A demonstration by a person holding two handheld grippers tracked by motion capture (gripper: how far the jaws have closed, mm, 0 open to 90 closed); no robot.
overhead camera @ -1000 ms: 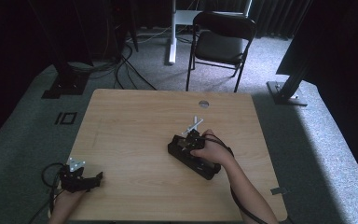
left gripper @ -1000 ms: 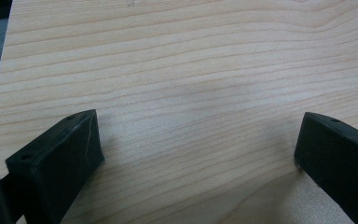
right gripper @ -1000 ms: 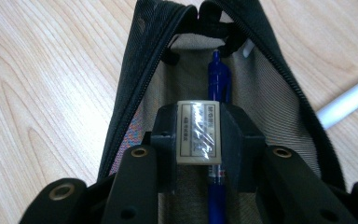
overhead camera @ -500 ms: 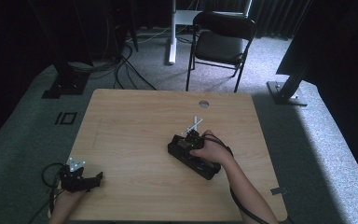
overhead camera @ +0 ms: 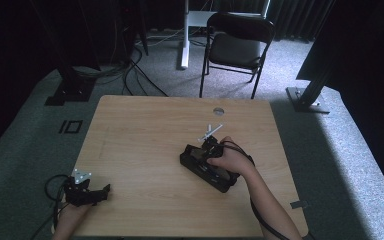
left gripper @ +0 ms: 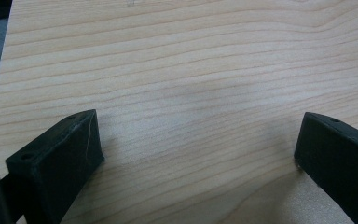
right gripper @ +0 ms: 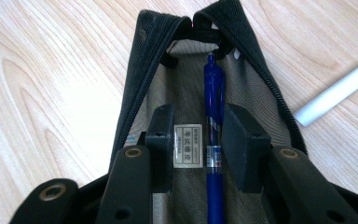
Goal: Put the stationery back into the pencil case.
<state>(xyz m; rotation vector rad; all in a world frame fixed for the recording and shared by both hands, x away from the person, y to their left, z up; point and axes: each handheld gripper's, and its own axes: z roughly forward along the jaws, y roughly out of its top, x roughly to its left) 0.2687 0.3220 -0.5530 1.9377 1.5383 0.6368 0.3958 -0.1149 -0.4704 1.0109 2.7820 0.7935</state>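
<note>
A black zip pencil case [overhead camera: 200, 167] lies open right of the table's middle, with its brown lining [right gripper: 186, 70] in the right gripper view. A blue pen [right gripper: 213, 93] rests lengthwise inside it. My right gripper [right gripper: 199, 116] reaches into the case [right gripper: 140, 70]. Its jaws have just been opening and stand apart around the pen, with a gap on the left side, so the pen is not squeezed. From above, a hand holds that gripper [overhead camera: 211, 152] over the case. My left gripper [overhead camera: 100, 192] rests at the table's near left corner, open [left gripper: 196, 144] over bare wood.
A white stick [right gripper: 335, 93] lies on the wood just right of the case, and white sticks [overhead camera: 211, 132] show beyond the case from above. The wooden table [overhead camera: 145, 130] has a round hole [overhead camera: 218, 110] near its far edge. A folding chair [overhead camera: 237, 47] stands behind it.
The right hand has shifted only very slightly at the case. The left gripper has kept still.
</note>
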